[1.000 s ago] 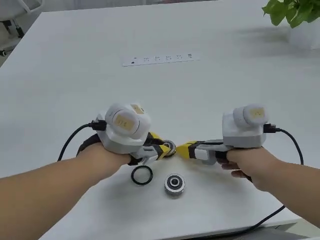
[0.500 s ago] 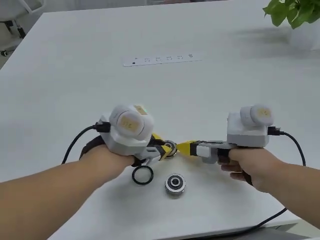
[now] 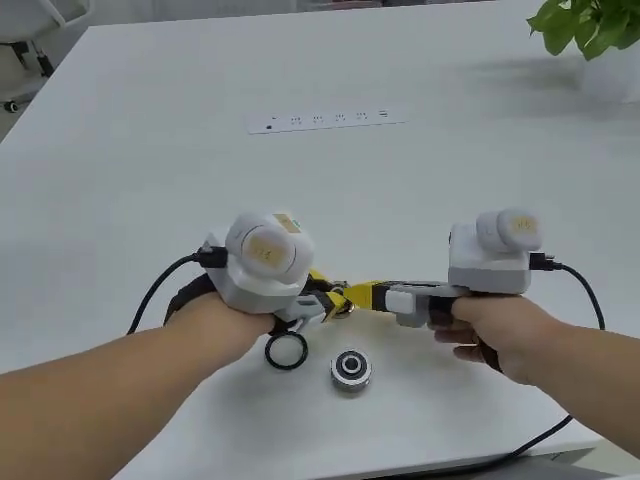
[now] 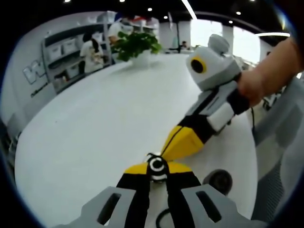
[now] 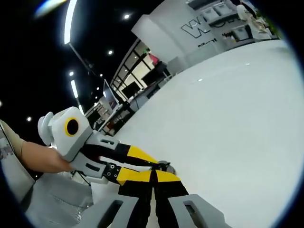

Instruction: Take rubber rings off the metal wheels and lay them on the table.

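A small metal wheel with a black rubber ring on it hangs just above the table, and my left gripper is shut on it. My right gripper is shut; it comes in from the right and its yellow tips touch the wheel's rim. Whether they pinch the ring I cannot tell. In the head view both grippers meet at the wheel. A loose black rubber ring lies flat on the table below my left gripper. Next to it stands a second metal wheel with its ring on.
A white power strip lies far back at the middle of the white table. A potted plant stands at the back right corner. Black cables trail from both grippers toward the near table edge.
My right gripper has moved left until its tips touch the wheel held in my left gripper. The loose ring and the second wheel lie where they were.
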The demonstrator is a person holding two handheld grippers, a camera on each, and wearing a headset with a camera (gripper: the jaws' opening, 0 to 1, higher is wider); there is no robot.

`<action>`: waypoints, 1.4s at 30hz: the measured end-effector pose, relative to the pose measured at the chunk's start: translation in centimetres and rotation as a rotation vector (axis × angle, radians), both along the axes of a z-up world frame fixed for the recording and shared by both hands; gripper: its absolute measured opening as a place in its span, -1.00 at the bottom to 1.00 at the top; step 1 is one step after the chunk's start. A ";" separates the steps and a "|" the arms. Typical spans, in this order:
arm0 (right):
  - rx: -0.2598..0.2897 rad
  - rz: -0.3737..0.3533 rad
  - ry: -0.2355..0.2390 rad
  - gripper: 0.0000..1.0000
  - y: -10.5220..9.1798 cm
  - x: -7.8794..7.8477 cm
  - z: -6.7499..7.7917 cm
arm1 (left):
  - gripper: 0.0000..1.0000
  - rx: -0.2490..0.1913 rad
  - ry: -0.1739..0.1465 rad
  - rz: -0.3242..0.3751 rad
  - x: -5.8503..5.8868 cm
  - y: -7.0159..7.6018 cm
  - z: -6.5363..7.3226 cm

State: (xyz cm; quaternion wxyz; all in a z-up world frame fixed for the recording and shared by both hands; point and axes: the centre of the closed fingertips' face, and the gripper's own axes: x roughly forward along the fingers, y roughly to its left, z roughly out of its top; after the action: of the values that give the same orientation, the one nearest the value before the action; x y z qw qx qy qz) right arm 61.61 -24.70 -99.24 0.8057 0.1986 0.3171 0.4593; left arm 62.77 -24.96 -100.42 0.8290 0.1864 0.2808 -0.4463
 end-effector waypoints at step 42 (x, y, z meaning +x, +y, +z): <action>0.031 -0.005 0.028 -1.00 -0.3 -0.7 1.4 | -0.45 -0.079 0.006 -0.064 -1.7 0.8 2.9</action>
State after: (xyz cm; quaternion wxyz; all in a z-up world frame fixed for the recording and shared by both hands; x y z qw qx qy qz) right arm 60.94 -24.99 -97.80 0.7992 0.2184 0.3206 0.4592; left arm 61.02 -24.11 -97.49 0.8201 0.1613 0.2593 -0.4839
